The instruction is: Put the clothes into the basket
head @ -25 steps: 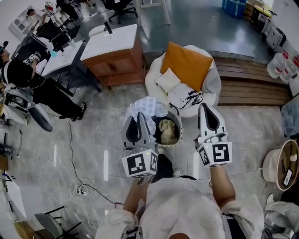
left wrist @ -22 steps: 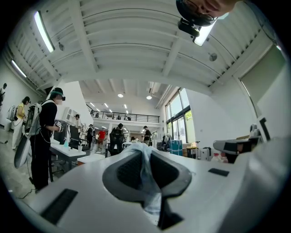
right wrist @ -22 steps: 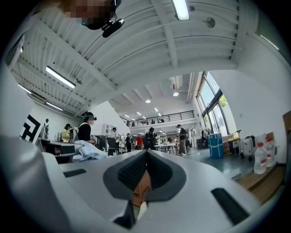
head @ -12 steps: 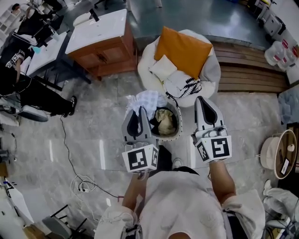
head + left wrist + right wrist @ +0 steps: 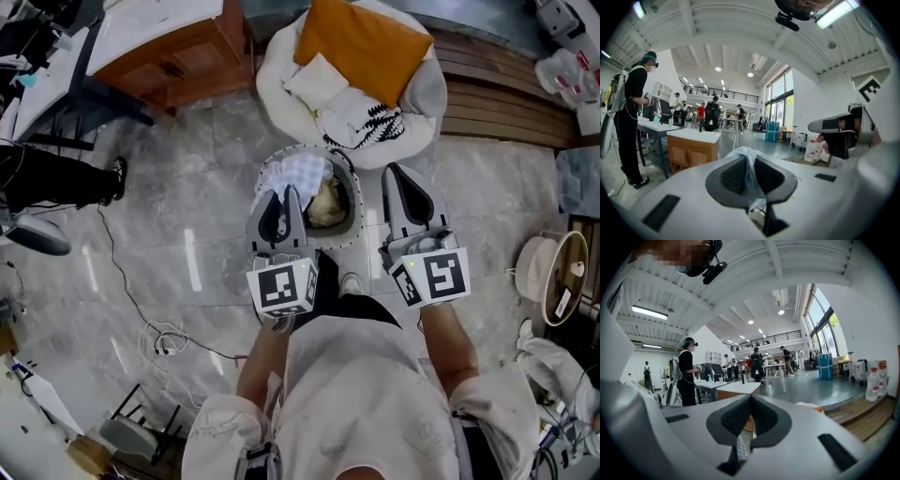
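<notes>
Left gripper is pinching a cloth over the basket to drop it in, while the right gripper is idling closed and empty.

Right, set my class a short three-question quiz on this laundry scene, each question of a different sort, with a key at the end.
1. True or false: the left gripper is shut on a pale cloth.
2. Multiple choice: what colour is the cushion on the white beanbag beyond the basket? A orange, B green, C blue.
3. Fill in: the garment lying inside the basket is ___ in colour.

Key: 1 true; 2 A; 3 beige.
</notes>
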{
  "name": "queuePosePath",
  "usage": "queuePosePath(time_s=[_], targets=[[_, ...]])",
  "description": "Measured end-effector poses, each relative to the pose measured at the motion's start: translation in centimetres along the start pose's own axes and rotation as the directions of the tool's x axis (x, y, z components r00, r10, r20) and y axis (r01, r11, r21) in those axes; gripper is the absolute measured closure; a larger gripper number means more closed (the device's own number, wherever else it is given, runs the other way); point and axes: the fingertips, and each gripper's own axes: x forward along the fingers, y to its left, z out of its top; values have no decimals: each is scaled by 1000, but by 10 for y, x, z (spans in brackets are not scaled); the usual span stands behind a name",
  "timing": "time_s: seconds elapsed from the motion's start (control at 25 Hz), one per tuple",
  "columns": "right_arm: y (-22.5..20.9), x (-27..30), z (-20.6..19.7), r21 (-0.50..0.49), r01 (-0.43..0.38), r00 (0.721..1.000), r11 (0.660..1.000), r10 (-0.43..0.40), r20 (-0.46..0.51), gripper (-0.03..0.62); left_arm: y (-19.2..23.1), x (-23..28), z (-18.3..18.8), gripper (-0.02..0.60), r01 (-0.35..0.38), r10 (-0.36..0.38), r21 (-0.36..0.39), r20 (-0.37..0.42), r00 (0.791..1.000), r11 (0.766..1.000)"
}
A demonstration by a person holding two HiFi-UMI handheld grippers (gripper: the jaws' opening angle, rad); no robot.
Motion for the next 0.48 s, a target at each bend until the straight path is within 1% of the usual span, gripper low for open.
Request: queuePosePath(time_s=[0.12, 0.24, 0.48], targets=[[2, 17, -19, -1, -9, 999, 1000, 9, -46, 606, 9, 17, -30, 538, 10, -10, -11, -62, 998, 1000], [0, 31, -41, 13, -1, 996, 1000, 2, -85, 606, 13, 34, -63, 538, 29, -31, -18, -128, 991, 999], [6, 48, -86, 31, 6, 988, 1000, -1, -155, 606, 23, 56, -134, 538, 66, -70, -23, -255, 964, 998]])
